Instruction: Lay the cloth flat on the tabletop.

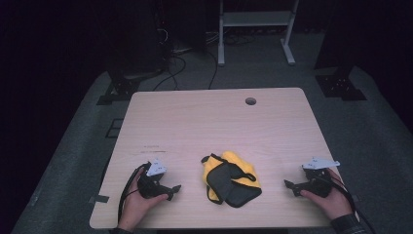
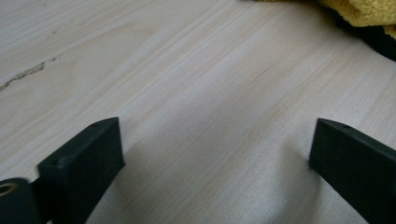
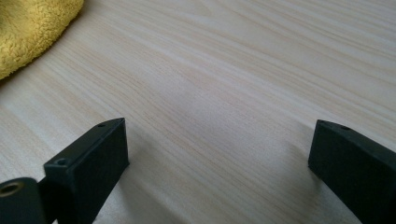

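A yellow towel (image 1: 237, 167) lies crumpled near the table's front middle, with a black pouch (image 1: 229, 185) and its straps on top of it. My left gripper (image 1: 174, 191) rests low over the wood to the left of the pile, jaws open and pointing toward it. My right gripper (image 1: 290, 187) rests to the right of the pile, open too, aimed back at it. In the left gripper view the jaws (image 2: 217, 154) stand wide over bare wood, with the towel's edge (image 2: 362, 11) at the top right. The right gripper view has open jaws (image 3: 217, 154) and the towel (image 3: 28, 30) at the top left.
The light wooden table (image 1: 214, 122) has a round cable hole (image 1: 251, 101) near its far edge. Beyond it stand a dark floor, cables and a white frame (image 1: 255, 29). Bare wood spreads behind the pile and beside each hand.
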